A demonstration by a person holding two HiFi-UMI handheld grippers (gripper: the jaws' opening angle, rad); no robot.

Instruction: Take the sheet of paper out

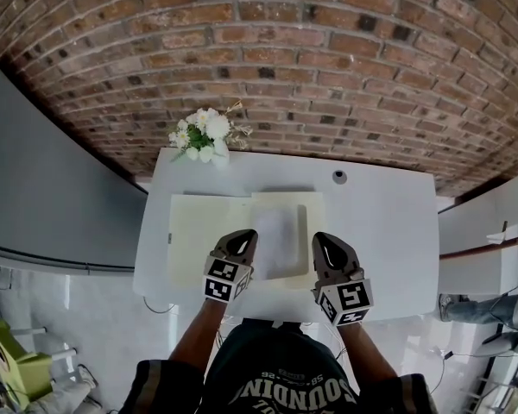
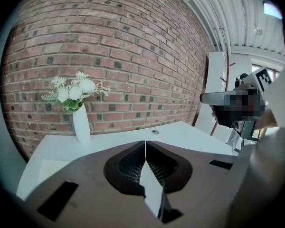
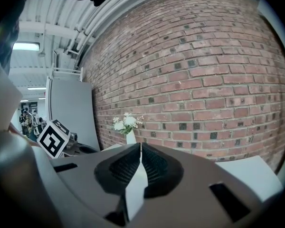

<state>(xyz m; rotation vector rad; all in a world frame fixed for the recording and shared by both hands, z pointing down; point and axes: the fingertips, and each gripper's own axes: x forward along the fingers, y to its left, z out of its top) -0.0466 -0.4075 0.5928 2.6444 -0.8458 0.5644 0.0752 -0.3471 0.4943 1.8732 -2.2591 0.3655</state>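
**Paper not out yet: both grippers closed at the folder**

We're looking down at a brick wall (image 1: 285, 59) behind a white tabletop (image 1: 388, 231), and on the tabletop a pale yellow folder (image 1: 198, 240) lies open. There's our target: the sheet of paper (image 1: 276, 235), white, lying flat on the folder's right half, between the two grippers.

The left gripper (image 1: 244, 238) sits just beside the sheet's left edge and the right gripper (image 1: 324, 241) just beside its right edge. Each gripper's own view shows its jaws pressed together at the tips, and we see nothing pinched in either. At the back-left corner stands a vase of white flowers (image 1: 205, 136), well clear of the action.

So where do we stand? We judge the folder-opening as done and the real work as not begun. The sheet has yet to be gripped, lifted and drawn clear of the folder.
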